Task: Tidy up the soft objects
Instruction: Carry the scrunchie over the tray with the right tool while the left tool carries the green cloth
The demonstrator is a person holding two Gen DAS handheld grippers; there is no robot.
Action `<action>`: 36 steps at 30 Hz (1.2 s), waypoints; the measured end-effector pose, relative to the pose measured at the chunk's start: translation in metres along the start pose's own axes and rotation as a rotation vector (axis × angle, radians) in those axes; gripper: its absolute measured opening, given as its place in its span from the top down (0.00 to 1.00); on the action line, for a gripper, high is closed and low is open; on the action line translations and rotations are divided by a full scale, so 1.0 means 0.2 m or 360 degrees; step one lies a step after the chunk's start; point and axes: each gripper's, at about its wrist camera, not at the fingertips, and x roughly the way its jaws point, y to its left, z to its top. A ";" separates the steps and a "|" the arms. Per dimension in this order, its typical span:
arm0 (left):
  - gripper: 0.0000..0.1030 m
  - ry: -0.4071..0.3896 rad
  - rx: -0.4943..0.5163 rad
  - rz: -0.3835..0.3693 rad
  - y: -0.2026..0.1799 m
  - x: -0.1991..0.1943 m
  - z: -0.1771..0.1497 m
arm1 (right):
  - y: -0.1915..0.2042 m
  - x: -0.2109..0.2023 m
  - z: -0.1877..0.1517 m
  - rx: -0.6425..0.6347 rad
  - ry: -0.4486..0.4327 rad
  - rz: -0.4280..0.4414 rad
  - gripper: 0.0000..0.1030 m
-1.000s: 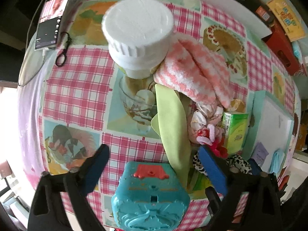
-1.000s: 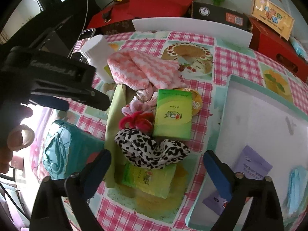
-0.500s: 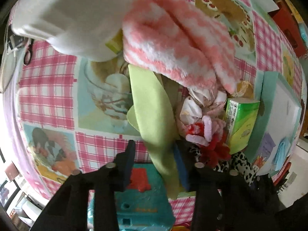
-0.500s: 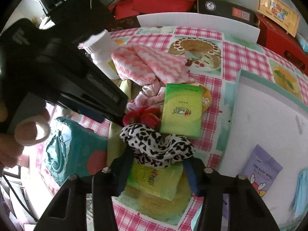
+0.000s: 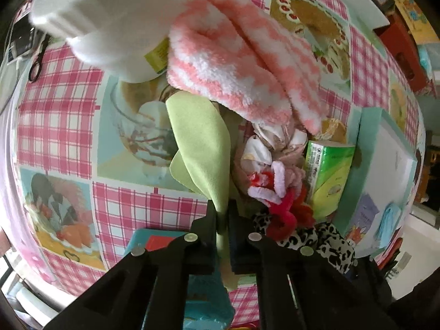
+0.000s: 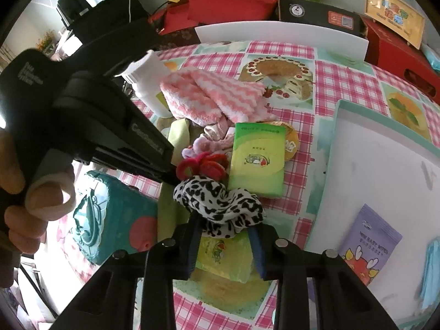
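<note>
**A:** What have I got on the table [image 6: 291, 55], biggest first?

**B:** The pink-and-white fleece towel [image 5: 242, 63] is folded near the far edge, beside a white bottle [image 5: 110, 13]. Nearer me, toward the middle, a green cloth [image 5: 203, 148] lies in a long strip, and the leopard-print scrunchie [image 6: 220, 206] sits by the near edge, just beside the green tissue pack [image 6: 257, 159]. The white tray [image 6: 385, 165] is off at the right edge.

**A:** How will they handle?

**B:** All light and limp, I'd judge. The cloth is thin and smooth, so it will drape and may slip; I'm taking it by one narrow end. The scrunchie is puffy and springy, best pinched across its gathered band.

**A:** And the jaws?

**B:** My left gripper [image 5: 223, 220] has just been closing and is now pinched nearly together on the cloth's near end, with the strip running out ahead between the jaws. My right gripper [image 6: 225, 236] has also just been closing, now narrow, with the scrunchie's near edge between its jaws and seemingly bunched by them.
</note>
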 end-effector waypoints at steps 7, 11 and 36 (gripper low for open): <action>0.96 -0.0073 -0.0046 -0.0042 0.01 -0.10 -0.10 | 0.01 -0.08 -0.01 0.0032 -0.0030 0.0017 0.71; 0.96 -0.0132 -0.0058 -0.0052 0.03 -0.17 -0.16 | 0.03 -0.14 -0.01 0.0040 -0.0053 0.0014 0.71; 0.96 -0.0681 -0.0152 -0.0248 0.10 -0.77 -0.59 | 0.00 -0.64 -0.07 0.0089 -0.0278 -0.0015 0.71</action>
